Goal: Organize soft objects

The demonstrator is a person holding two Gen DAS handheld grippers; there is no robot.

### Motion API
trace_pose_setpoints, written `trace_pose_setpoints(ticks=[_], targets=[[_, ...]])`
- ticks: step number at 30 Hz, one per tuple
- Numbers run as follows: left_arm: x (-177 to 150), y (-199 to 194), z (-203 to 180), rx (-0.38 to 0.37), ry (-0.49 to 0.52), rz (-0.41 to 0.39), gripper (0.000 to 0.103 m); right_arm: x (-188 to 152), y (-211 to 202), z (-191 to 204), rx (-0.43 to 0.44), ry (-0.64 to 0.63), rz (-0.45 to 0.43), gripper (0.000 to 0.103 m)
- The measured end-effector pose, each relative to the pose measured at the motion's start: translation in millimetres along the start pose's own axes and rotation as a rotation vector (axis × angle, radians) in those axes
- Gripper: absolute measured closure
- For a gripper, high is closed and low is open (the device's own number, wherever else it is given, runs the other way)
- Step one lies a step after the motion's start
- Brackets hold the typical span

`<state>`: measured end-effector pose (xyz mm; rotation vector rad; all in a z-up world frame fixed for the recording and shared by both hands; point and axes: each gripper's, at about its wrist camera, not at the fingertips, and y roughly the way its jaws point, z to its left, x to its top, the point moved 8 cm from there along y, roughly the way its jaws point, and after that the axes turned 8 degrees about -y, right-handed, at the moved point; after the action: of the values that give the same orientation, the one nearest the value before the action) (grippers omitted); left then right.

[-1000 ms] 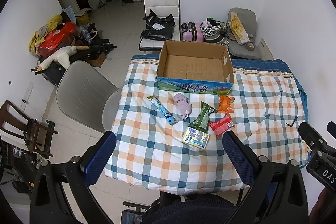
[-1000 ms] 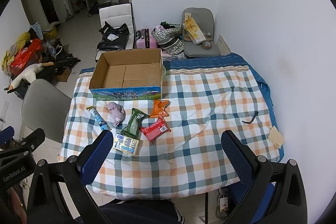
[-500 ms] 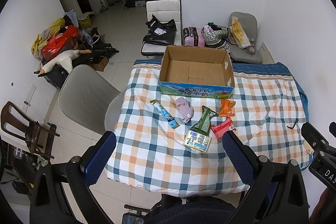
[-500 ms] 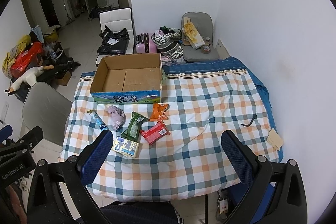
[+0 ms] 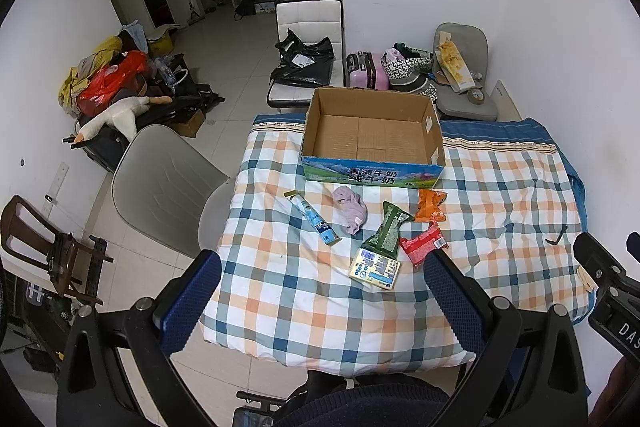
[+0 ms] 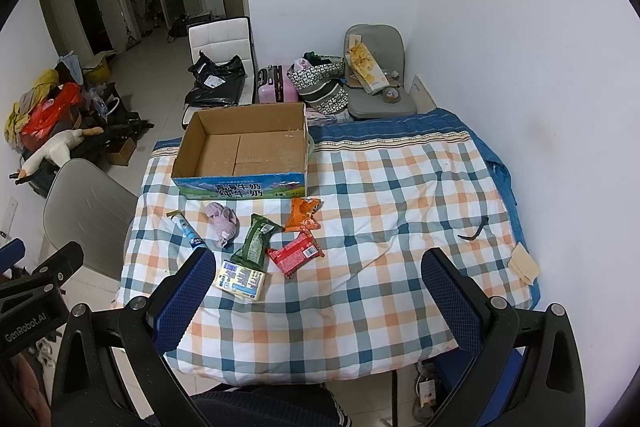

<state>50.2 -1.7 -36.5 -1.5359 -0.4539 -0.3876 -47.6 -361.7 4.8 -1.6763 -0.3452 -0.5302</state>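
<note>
An open, empty cardboard box [image 5: 374, 139] [image 6: 242, 151] stands at the far side of a table under a checked quilt [image 5: 280, 291] [image 6: 380, 267]. In front of it lie a blue tube [image 5: 314, 221] [image 6: 188, 231], a pink cloth [image 5: 352, 213] [image 6: 223, 223], a green packet [image 5: 388, 233] [image 6: 256, 241], an orange packet [image 5: 430, 205] [image 6: 303, 213], a red packet [image 5: 422, 245] [image 6: 296, 253] and a yellow pack [image 5: 375, 269] [image 6: 240, 279]. My left gripper [image 5: 324, 301] and right gripper [image 6: 320, 301] are both open and empty, held high above the near edge.
A grey chair [image 5: 160, 187] stands left of the table. A white chair with a black bag [image 5: 306, 63], a pink suitcase [image 5: 366, 75] and another grey chair [image 5: 460, 75] stand behind. A black hook-shaped thing [image 6: 474, 229] and a tan paper [image 6: 524, 263] lie at the quilt's right side.
Both grippers have risen and drawn back, so the table looks smaller and lower in both views. Nothing on the table has moved.
</note>
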Motion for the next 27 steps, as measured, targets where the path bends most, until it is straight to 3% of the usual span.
trace_pose_setpoints(ticks=[27], targets=[[1.9,-0.5,0.0,-0.002,0.002,-0.001,0.0,-3.9,0.2,0.3,0.0,0.0,-0.006,0.0]])
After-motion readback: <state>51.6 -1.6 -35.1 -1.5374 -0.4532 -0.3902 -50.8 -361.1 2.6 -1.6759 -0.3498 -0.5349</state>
